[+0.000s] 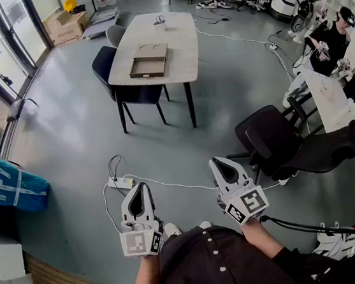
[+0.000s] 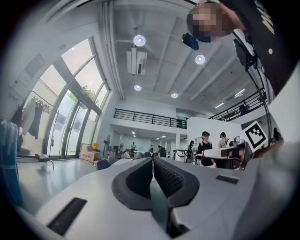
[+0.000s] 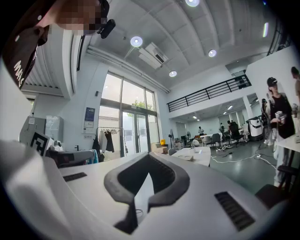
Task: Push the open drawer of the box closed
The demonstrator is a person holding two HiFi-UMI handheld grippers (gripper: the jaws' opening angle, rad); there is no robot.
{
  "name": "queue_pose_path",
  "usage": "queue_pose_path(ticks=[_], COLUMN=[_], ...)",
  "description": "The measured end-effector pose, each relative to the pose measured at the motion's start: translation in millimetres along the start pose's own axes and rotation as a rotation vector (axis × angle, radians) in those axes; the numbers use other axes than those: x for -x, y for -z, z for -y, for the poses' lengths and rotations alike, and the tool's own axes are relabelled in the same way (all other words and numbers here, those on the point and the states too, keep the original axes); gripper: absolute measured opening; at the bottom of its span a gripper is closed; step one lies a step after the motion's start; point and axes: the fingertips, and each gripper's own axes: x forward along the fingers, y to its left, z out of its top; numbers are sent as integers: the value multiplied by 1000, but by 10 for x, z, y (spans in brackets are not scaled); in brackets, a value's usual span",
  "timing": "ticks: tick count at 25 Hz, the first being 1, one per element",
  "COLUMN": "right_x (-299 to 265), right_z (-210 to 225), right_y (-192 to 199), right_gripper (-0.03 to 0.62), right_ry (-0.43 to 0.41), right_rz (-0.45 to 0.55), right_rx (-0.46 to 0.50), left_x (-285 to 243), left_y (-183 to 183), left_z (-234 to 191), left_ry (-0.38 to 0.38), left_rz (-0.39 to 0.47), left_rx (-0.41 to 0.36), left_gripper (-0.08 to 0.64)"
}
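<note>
In the head view, nearest the lens is the person's dark buttoned shirt. Just beyond it are the left claw and right claw, pale moulded plastic tapering to points and held low over the smooth grey floor. The box is well apart from both. It lies on the long pale surface across the room: flat, brown and cardboard-like, with what looks like its shallow drawer pulled out toward the person. I judge the task not begun — the approach and the push are both left to do.

In the left gripper view, the claw is clenched, its ribbed dark pads meeting at the tips with nothing between them.

In the right gripper view, the claw is likewise clenched and empty — the surface is small and distant beyond it.
</note>
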Motion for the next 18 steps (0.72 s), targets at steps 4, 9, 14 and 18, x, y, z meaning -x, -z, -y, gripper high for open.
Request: queue_pose_path(ticks=[4, 9, 14, 18], right_x=[-28, -65, -87, -165], right_z=[-19, -61, -117, -160], right_y=[-16, 2, -25, -7], right_gripper=[-3, -3, -3, -3], right_ry=[-2, -5, -13, 13], right_rz=[-10, -13, 11, 13], right_rx=[-3, -1, 10, 13], left_x=[-7, -3, 10, 24], left_y=[-33, -13, -24, -61], left_z=[-18, -62, -122, -273], left_ry=[-1, 1, -4, -6], left_rz=[1, 0, 3, 5], left_rx=[1, 6, 10, 10], left_gripper=[18, 20, 19, 18])
